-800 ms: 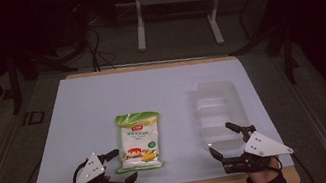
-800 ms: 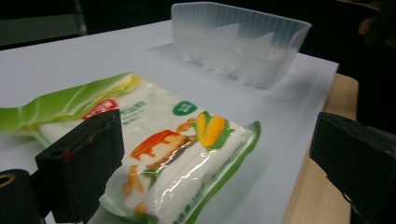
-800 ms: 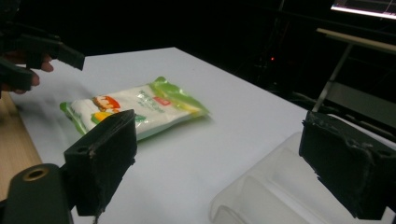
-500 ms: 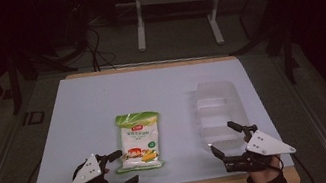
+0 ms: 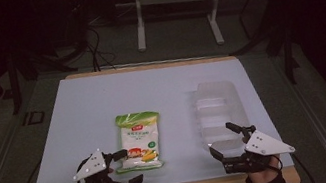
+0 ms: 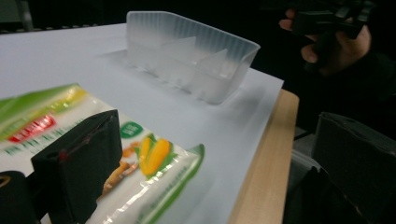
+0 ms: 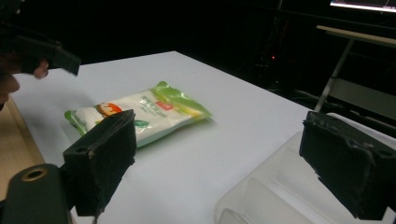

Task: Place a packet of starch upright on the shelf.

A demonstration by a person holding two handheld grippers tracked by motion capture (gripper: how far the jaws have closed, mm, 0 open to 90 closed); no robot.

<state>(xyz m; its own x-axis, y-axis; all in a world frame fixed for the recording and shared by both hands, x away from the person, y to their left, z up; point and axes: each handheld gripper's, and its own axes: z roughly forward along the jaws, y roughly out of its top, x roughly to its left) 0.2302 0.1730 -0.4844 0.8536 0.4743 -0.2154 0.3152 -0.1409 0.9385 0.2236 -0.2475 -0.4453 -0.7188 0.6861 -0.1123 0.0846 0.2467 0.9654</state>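
Hovering at the near edge of the table (image 5: 77,106), the left gripper (image 5: 126,168) has its jaws spread wide, holding nothing; one jaw sits just over the near corner of the snack bag (image 5: 139,140) and the other hangs out past the wooden table lip. In the left gripper view the bag's lower end, printed with corn and a red label, lies partly under that jaw, though whether the pad actually touches the film cannot be told. The right gripper (image 5: 225,141) is likewise released, its jaws apart and empty, poised at the near end of the clear plastic tray (image 5: 217,107); the right gripper view shows one jaw above the tray's near rim and the other over bare tabletop beside it.

The bag lies flat and lengthwise near the middle of the white surface, well apart from the tray, which stands to its right with empty moulded compartments.

Judging from this, the work is at the approach stage: both tools are lining up, and nothing is lifted yet. The likely aim is putting the bag into the tray. The next move calls for the left gripper to slide forward and low so its jaws bracket the bag's thin near edge, then close firmly on the sealed margin, since the glossy film could slip. The right gripper probably needs to steady the light tray by its rim.
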